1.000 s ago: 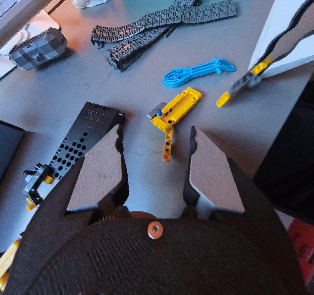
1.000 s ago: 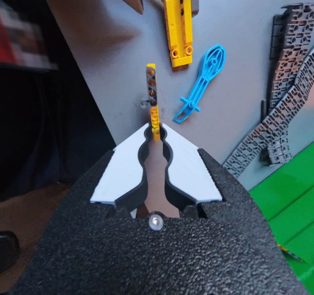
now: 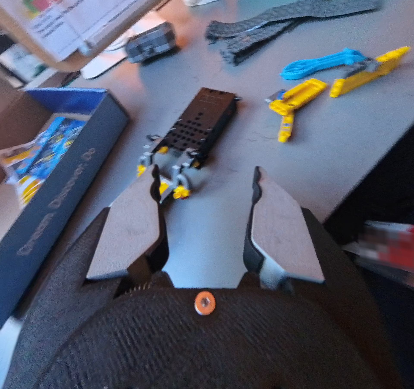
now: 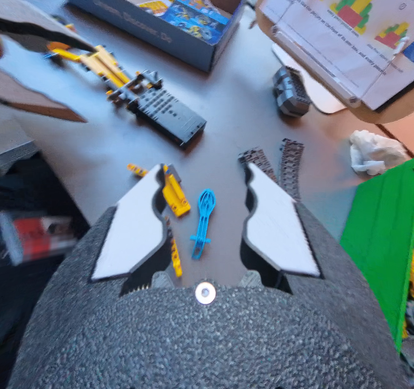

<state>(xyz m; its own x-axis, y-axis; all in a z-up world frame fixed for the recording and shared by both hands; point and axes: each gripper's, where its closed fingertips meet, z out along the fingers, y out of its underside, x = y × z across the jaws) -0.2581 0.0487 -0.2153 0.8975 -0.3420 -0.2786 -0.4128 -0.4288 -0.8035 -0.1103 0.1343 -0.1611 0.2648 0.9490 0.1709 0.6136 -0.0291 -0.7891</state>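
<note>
My left gripper (image 3: 206, 172) is open and empty, low over the grey table (image 3: 224, 232). Its left fingertip is right by the grey and yellow end of a black perforated block assembly (image 3: 197, 127). My right gripper (image 4: 205, 167) is open and empty above a blue spoon-shaped piece (image 4: 203, 219), a yellow panel piece (image 4: 175, 196) and a yellow-and-grey beam (image 4: 175, 255) lying on the table, partly under its left finger. The same beam (image 3: 367, 73) and blue piece (image 3: 320, 64) show at the far right of the left wrist view. The left gripper's fingers (image 4: 33, 95) show at the upper left of the right wrist view.
A dark blue box (image 3: 67, 165) with a booklet stands left of the block. Grey track strips (image 3: 280, 19), a grey faceted block (image 3: 152, 42), a cardboard stand with printed sheets (image 3: 78, 8), a white crumpled tissue (image 4: 376, 154) and a green box (image 4: 380, 243) ring the table. The table edge drops off at right (image 3: 369, 165).
My right gripper has opened and let go of the yellow-and-grey beam, which now lies on the table, and has pulled back. My left gripper has moved left to the black block assembly.
</note>
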